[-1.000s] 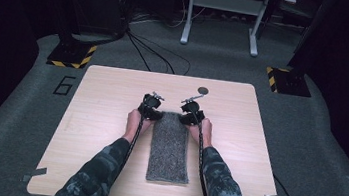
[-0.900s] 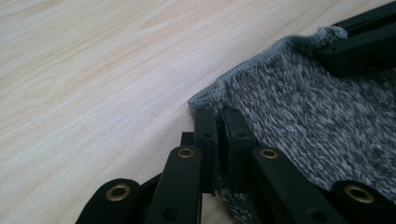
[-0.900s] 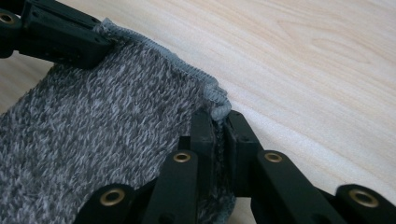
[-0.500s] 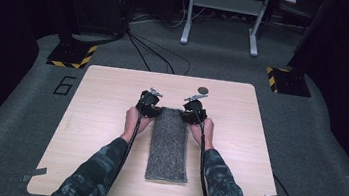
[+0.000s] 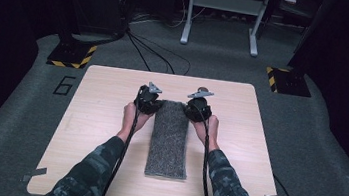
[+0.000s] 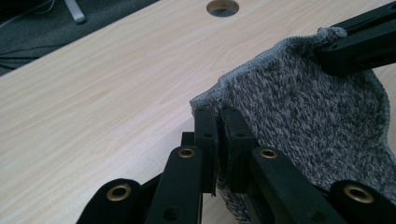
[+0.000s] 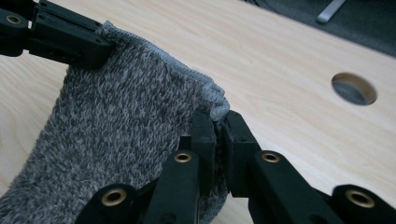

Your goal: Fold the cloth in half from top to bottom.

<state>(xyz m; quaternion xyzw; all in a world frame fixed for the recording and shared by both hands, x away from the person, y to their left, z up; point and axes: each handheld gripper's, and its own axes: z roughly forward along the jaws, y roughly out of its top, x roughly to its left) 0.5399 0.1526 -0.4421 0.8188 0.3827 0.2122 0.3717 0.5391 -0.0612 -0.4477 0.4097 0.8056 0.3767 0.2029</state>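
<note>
Since both your grippers rose from the table (image 5: 99,119), the grey towel (image 5: 169,137) has its far edge lifted: left gripper (image 6: 218,122) and right gripper (image 7: 217,122) each pinch a corner, ready for folding toward you.

Nubbly grey knitted cloth (image 5: 170,138), smooth pale matt wood-grain table (image 5: 99,119), matt black plastic tools

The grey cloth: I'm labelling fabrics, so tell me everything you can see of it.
The grey cloth is a long, narrow strip of mottled grey knit with a stitched pale hem. Its near part lies flat on the wooden table; its far end is raised, pinched at one corner by the left gripper and at the other by the right gripper, sagging between them.
</note>
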